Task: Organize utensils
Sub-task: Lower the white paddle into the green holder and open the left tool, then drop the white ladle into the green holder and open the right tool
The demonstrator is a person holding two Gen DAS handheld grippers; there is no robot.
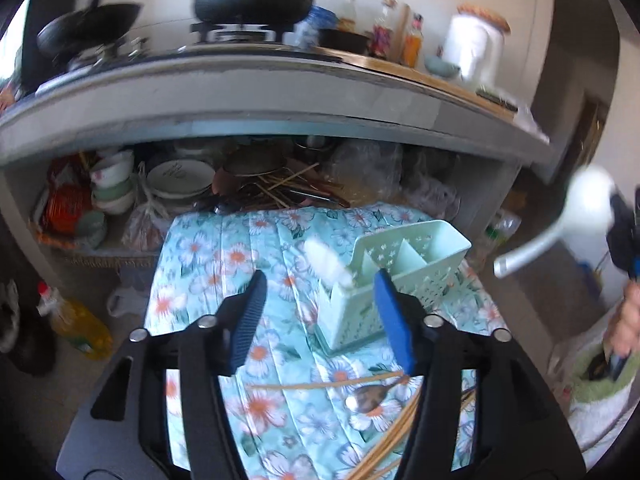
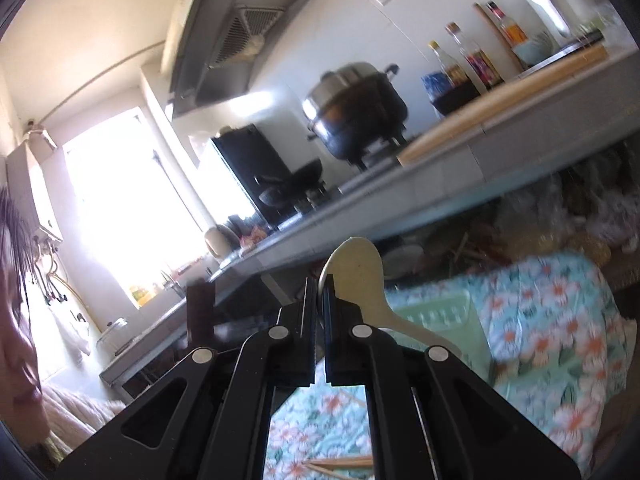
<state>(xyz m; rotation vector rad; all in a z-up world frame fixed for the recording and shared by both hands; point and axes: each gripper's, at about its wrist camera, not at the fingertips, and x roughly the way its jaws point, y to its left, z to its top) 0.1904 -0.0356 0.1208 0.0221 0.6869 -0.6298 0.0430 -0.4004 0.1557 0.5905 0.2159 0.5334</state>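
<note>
Jaws of the left gripper (image 1: 320,312) stand apart with nothing between them; those of the right gripper (image 2: 321,292) are clamped on a white rice paddle (image 2: 358,276), lifted clear of the table. We take the mint-green utensil caddy (image 1: 400,276) on the floral tablecloth (image 1: 224,256) as landmark. A blurred white utensil (image 1: 326,262) sits at its left end. Nearer the camera than the caddy lie a metal spoon (image 1: 370,398) and loose chopsticks (image 1: 324,385). Beyond it we note a cluttered shelf of bowls (image 1: 114,188).

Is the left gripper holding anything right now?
No, the left gripper is open with nothing between its blue fingers, only the flowered cloth behind them.
</note>
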